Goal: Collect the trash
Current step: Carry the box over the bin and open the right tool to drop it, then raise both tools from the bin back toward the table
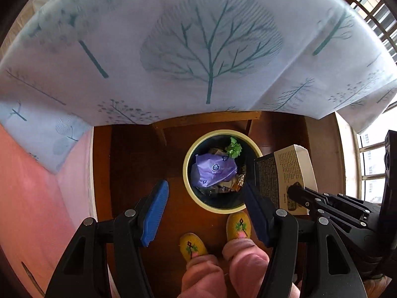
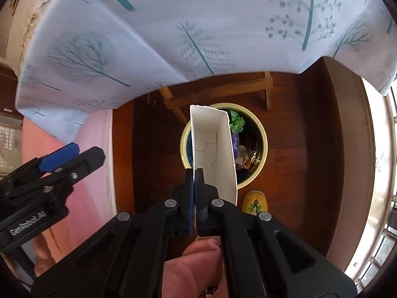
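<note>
A round bin with a cream rim [image 1: 185, 166] [image 2: 265, 146] stands on the dark wood floor below both grippers. Inside lie a purple plastic bag [image 1: 214, 171], green crumpled paper [image 1: 233, 148] [image 2: 237, 124] and other scraps. My right gripper [image 2: 194, 173] is shut on the wall of an open white carton [image 2: 213, 149], which hangs over the bin's left side. In the left wrist view the same carton [image 1: 290, 171] shows its printed side at the right. My left gripper [image 1: 206, 196] is open and holds nothing, pointing down just in front of the bin.
A tablecloth with tree prints [image 1: 198, 44] [image 2: 173, 24] hangs over a table edge above the bin. A wooden stool frame [image 2: 223, 87] stands behind it. The person's yellow slippers [image 1: 239, 226] [image 1: 192, 244] and pink trousers are near the bin. Pink bedding [image 1: 37, 198] lies left, windows right.
</note>
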